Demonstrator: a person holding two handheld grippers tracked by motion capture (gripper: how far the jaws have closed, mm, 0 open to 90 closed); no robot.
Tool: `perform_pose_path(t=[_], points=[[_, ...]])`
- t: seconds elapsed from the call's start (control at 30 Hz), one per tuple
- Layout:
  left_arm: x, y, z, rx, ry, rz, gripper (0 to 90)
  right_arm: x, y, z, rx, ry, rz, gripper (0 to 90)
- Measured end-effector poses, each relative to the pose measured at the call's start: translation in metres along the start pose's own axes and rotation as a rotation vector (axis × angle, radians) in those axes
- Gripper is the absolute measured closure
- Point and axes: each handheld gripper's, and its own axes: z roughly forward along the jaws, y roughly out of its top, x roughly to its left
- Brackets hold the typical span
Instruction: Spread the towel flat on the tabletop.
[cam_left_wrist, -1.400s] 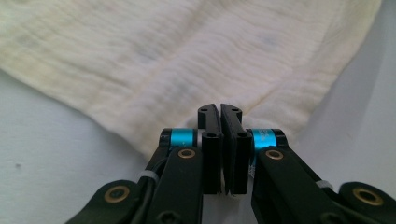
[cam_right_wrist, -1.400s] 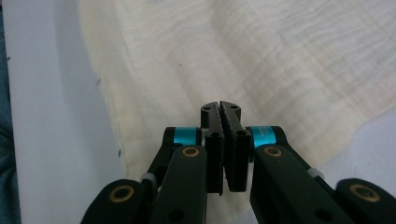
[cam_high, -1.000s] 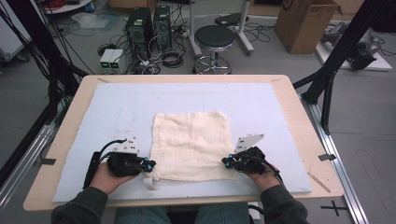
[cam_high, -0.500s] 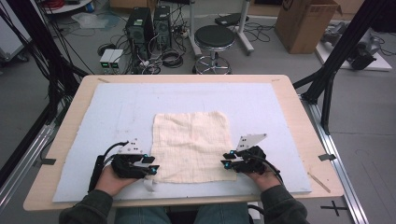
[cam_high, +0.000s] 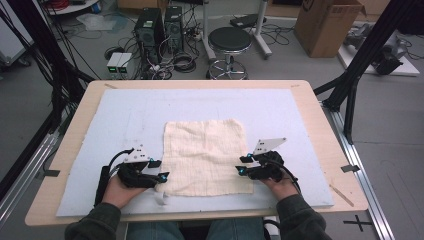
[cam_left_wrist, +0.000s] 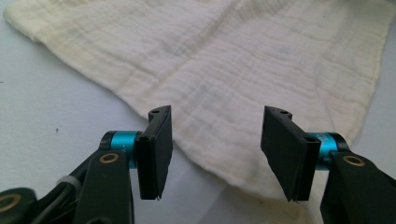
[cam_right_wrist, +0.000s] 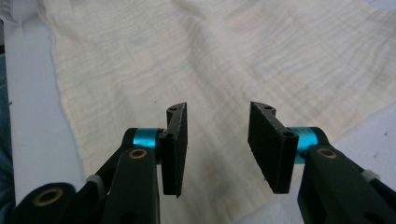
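1. High view: the cream, crinkled square muslin cloth (cam_high: 205, 157) lies flat on the pale-blue-covered bench (cam_high: 125, 115). My left hand-held gripper (cam_high: 161, 170) sits at the cloth's near left corner, my right hand-held gripper (cam_high: 242, 165) at its near right edge.
2. Left gripper view: my jaws have just been opening; they stand apart over the cloth's (cam_left_wrist: 243, 70) corner, gripping nothing.
3. Right gripper view: my jaws have likewise been opening; the cloth (cam_right_wrist: 215, 60) lies loose beneath.

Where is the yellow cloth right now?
In the high view the cream cloth lies flat on the white mat, near the table's front edge, between the left gripper and the right gripper.
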Motion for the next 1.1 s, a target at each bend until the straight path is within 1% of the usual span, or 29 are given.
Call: perform_pose_path(t=[0.03,0.13,0.23,0.33,0.43,0.63,0.73,0.83,0.97,1.03,1.1], points=[[0.001,0.0,0.0,-0.001,0.003,0.005,43.3,0.0,0.0,-0.001,-0.004,-0.001,0.012,56.1],[0.001,0.0,-0.001,-0.01,0.013,0.003,40.6,-0.003,0.001,-0.001,-0.018,-0.007,0.028,52.0],[0.001,0.001,-0.002,-0.014,0.02,0.006,38.8,-0.005,0.002,-0.002,-0.028,-0.018,0.035,48.5],[0.001,0.001,-0.004,-0.024,0.025,0.005,36.9,-0.007,0.003,-0.002,-0.039,-0.018,0.044,46.2],[0.001,0.002,-0.006,-0.034,0.032,0.003,36.4,-0.008,0.004,-0.002,-0.04,-0.022,0.04,44.4],[0.002,0.003,-0.008,-0.05,0.038,-0.007,33.8,-0.009,0.006,-0.003,-0.048,-0.029,0.056,40.4],[0.003,0.004,-0.01,-0.057,0.045,-0.009,33.0,-0.009,0.007,-0.003,-0.05,-0.033,0.06,39.4],[0.004,0.004,-0.01,-0.068,0.049,-0.02,32.4,-0.01,0.007,-0.004,-0.05,-0.036,0.06,37.9],[0.006,0.005,-0.012,-0.071,0.053,-0.028,31.6,-0.011,0.009,-0.007,-0.051,-0.043,0.062,36.1],[0.006,0.008,-0.013,-0.071,0.056,-0.028,31.3,-0.014,0.011,-0.009,-0.065,-0.05,0.056,35.0],[0.007,0.011,-0.014,-0.071,0.06,-0.031,30.9,-0.014,0.013,-0.011,-0.066,-0.052,0.068,34.0]])
